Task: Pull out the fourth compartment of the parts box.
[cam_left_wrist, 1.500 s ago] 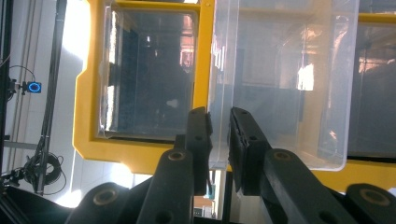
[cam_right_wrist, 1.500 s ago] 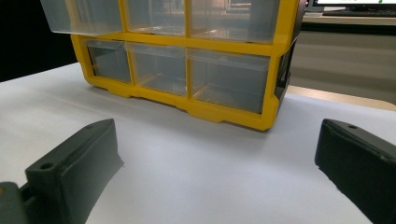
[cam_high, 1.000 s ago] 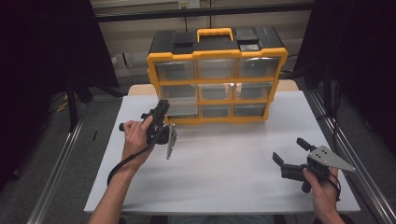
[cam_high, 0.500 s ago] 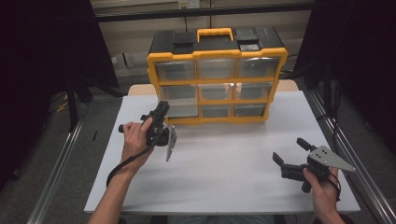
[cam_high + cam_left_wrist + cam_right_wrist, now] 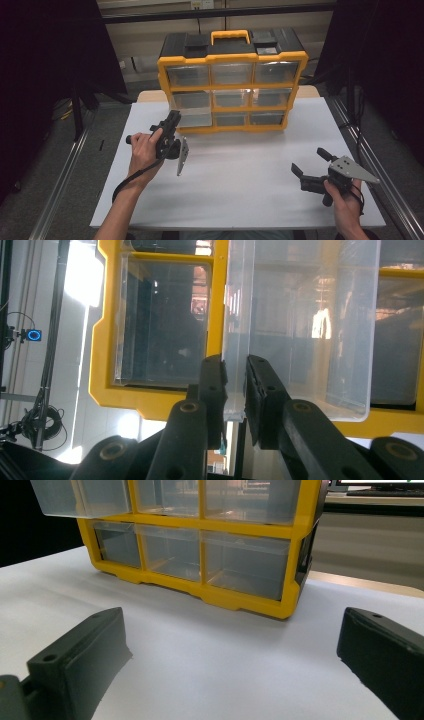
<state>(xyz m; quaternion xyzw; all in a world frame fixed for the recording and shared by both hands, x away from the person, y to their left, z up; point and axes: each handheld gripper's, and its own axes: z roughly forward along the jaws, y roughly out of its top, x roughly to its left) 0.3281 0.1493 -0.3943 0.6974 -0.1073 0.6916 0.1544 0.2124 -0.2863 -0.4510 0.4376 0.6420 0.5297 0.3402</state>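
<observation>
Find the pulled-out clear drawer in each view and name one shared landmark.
High view: pulled-out clear drawer, centre-left, in the organiser's left column.
Left gripper view: centre-right, its wall pinched by the left hand-held gripper.
Right gripper view: top-left corner.
Shared landmark: yellow frame.

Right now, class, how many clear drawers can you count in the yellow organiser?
9, in three rows of three in the organiser: top row, middle row, bottom row. The bottom-left drawer is pulled out a little, gripped by the left gripper.
</observation>
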